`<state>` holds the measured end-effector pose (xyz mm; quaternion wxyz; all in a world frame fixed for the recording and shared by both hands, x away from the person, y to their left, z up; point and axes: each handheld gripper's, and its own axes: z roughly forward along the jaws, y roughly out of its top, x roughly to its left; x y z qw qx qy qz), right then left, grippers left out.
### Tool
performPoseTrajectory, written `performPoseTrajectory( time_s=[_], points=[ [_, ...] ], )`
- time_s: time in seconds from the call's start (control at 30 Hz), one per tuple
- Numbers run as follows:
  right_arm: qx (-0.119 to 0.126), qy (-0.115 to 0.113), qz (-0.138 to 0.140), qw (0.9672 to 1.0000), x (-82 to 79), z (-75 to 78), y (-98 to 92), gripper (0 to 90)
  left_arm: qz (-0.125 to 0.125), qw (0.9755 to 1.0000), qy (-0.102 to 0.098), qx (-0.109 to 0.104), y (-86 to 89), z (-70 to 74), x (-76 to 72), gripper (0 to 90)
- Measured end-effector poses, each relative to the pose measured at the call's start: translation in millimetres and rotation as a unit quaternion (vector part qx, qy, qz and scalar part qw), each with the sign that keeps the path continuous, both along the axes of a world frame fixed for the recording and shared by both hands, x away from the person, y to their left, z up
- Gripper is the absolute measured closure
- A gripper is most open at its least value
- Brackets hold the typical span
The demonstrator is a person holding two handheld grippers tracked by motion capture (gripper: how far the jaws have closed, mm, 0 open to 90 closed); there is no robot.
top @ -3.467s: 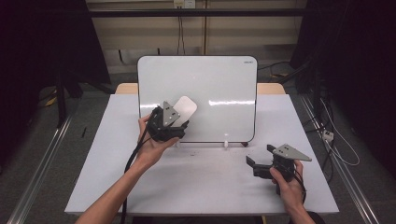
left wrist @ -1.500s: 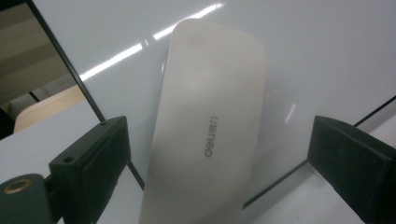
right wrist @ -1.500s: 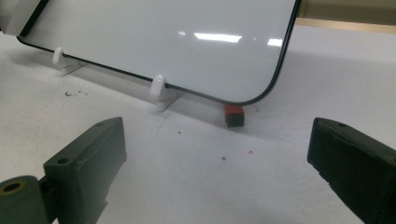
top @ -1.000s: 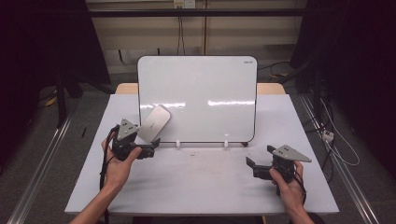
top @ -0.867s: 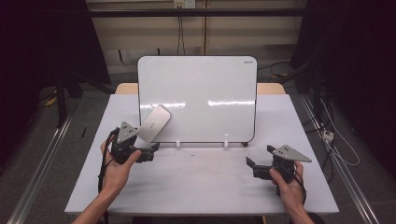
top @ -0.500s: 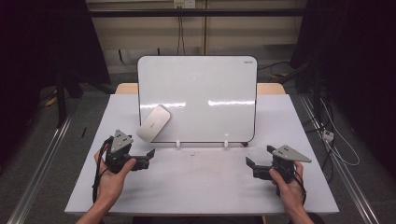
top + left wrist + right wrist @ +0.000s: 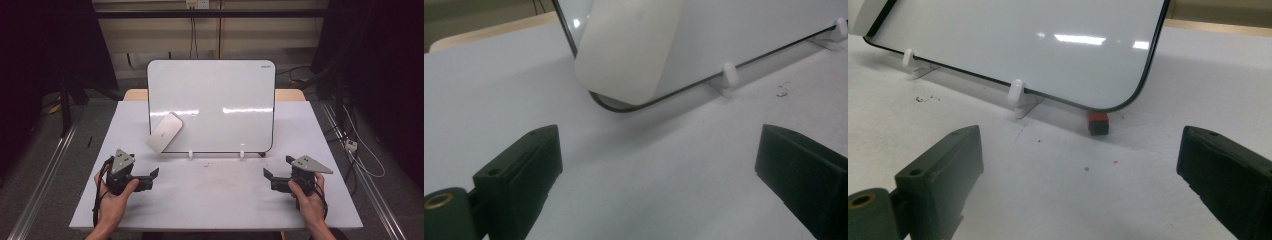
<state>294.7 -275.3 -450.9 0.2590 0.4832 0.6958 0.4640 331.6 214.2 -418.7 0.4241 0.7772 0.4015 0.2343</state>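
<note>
A white whiteboard [image 7: 215,100] stands upright on small white feet at the middle of the table. A white rounded eraser [image 7: 164,131] clings, tilted, to its lower left corner, and it is large in the left gripper view [image 7: 629,45]. My left gripper [image 7: 151,179] rests at the front left of the table, below and left of the eraser, open with nothing between its jaws [image 7: 659,165]. At the front right my right gripper [image 7: 269,180] is open and empty too [image 7: 1080,165], facing the board's lower right corner [image 7: 1128,95].
The white table [image 7: 215,205] has bare room between the two grippers, with a few dark specks [image 7: 207,162] before the board. A small red block [image 7: 1097,123] sits under the board's right corner, beside a white foot [image 7: 1015,92]. Dark curtains and cables surround the table.
My left gripper carried the eraser down the board to its lower left corner, let go of it, and drew back toward the table's front. The right gripper stayed still.
</note>
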Motion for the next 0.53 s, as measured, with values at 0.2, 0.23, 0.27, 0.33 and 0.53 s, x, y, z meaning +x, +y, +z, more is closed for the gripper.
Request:
performPoseTrajectory(
  time_s=[0.2,0.23,0.27,0.33,0.53],
  points=[
    [-0.003,0.0,-0.001,1.0,-1.7,0.2,-1.3,4.9,0.009,0.9998,-0.011,0.012,4.6,-4.5,-5.7,5.0],
    [-0.004,-0.001,-0.001,1.0,-1.8,0.2,-2.0,4.9,0.009,0.9999,-0.009,0.008,4.7,-6.0,-6.5,4.9],
    [-0.002,-0.001,-0.003,1.0,-2.0,0.2,-2.3,4.9,0.008,0.9999,-0.009,0.012,4.9,-6.4,-6.7,5.0],
    [-0.003,-0.001,-0.003,1.0,-2.0,0.2,-2.5,5.0,0.008,0.9999,-0.01,0.008,5.4,-6.1,-6.6,5.0],
    [-0.006,-0.001,-0.001,1.0,-0.9,-0.3,-1.8,5.0,0.015,0.9998,-0.014,0.0,8.6,-3.8,-6.9,5.0]
  ],
)
